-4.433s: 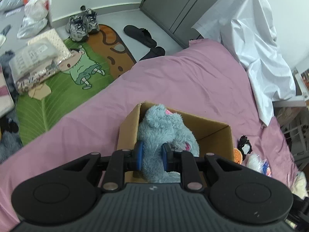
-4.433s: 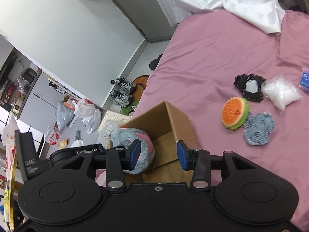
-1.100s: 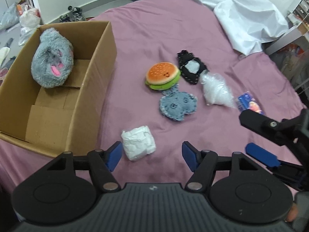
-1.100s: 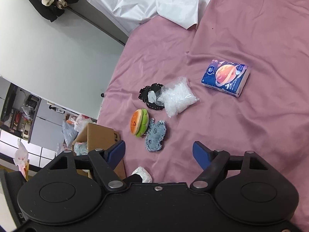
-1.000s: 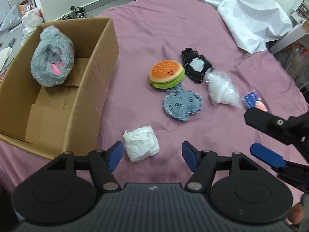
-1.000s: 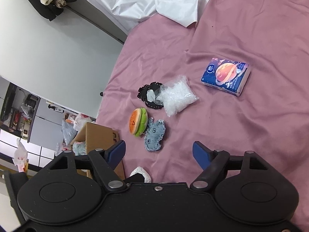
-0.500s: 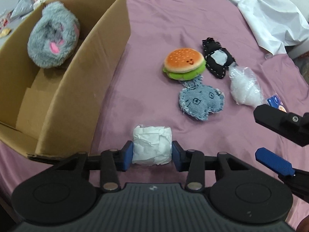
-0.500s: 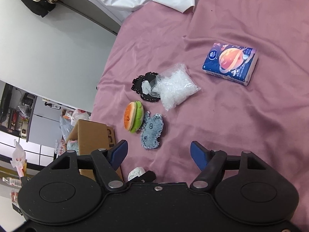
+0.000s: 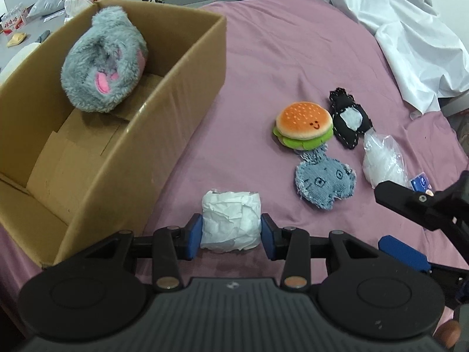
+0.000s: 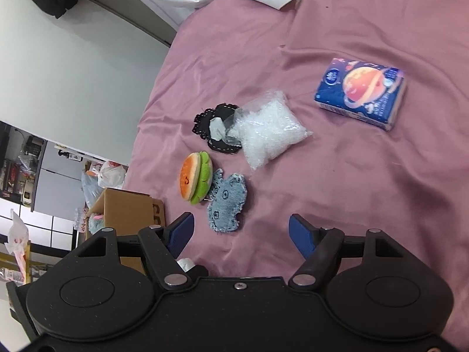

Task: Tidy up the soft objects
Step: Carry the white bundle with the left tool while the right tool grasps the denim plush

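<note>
pink bedsheet covers the bed, with an open cardboard box at its left holding a grey plush toy. left gripper clamps a white crumpled paper wad just beside the box. right gripper, jaws closing on nothing, hovers near a denim plush, burger plush and tissue pack.

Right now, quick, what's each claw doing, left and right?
Left claw: shut on the white tissue bundle, pads pressing both sides.
Right claw: jaws closing, nothing between them, above the pink bedsheet.
</note>
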Action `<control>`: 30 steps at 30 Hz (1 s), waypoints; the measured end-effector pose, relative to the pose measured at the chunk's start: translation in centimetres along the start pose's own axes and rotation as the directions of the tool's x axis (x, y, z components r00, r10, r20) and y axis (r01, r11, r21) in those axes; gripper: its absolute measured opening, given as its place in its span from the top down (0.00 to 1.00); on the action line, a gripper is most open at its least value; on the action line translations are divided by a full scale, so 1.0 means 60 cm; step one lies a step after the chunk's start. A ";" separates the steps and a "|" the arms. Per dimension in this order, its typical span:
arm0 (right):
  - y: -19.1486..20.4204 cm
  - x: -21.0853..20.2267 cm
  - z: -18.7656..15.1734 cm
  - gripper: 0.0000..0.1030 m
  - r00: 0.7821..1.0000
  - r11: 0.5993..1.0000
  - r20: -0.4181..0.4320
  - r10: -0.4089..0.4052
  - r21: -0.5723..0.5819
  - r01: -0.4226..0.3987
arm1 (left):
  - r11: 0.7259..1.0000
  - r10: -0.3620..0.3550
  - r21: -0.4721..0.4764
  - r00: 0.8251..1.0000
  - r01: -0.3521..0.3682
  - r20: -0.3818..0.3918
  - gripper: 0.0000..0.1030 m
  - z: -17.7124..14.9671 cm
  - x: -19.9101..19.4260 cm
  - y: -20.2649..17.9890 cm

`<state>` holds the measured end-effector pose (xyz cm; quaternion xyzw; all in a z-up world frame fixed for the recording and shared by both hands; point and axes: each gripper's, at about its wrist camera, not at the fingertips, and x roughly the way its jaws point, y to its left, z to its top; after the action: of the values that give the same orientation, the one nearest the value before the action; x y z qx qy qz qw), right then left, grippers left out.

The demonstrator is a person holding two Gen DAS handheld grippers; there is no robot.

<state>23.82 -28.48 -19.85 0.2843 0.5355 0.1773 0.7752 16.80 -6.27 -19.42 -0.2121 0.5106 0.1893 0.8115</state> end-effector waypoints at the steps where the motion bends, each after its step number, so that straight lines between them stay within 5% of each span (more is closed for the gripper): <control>1: 0.003 0.003 0.000 0.35 1.000 1.000 -0.002 -0.001 -0.010 0.001 | 1.000 0.000 -0.001 1.000 0.000 0.003 0.60 0.001 0.000 0.001; 6: 0.011 0.019 0.002 0.44 1.000 1.000 -0.017 -0.002 -0.013 0.002 | 0.999 -0.032 -0.028 0.999 0.033 0.013 0.60 0.006 -0.013 0.013; 15: 0.024 0.041 0.006 0.47 1.000 1.000 -0.019 -0.011 -0.012 0.010 | 0.992 -0.102 -0.065 0.992 0.106 0.069 0.60 0.036 -0.067 0.015; 30: 0.034 0.084 0.017 0.51 0.997 0.997 -0.017 -0.078 -0.022 0.077 | 0.987 -0.114 -0.092 0.981 0.130 0.157 0.60 0.088 -0.120 0.056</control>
<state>26.69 -24.25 -21.97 0.2535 0.5512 0.1553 0.7796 16.07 -1.29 -11.36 -0.2693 0.4233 0.1805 0.8460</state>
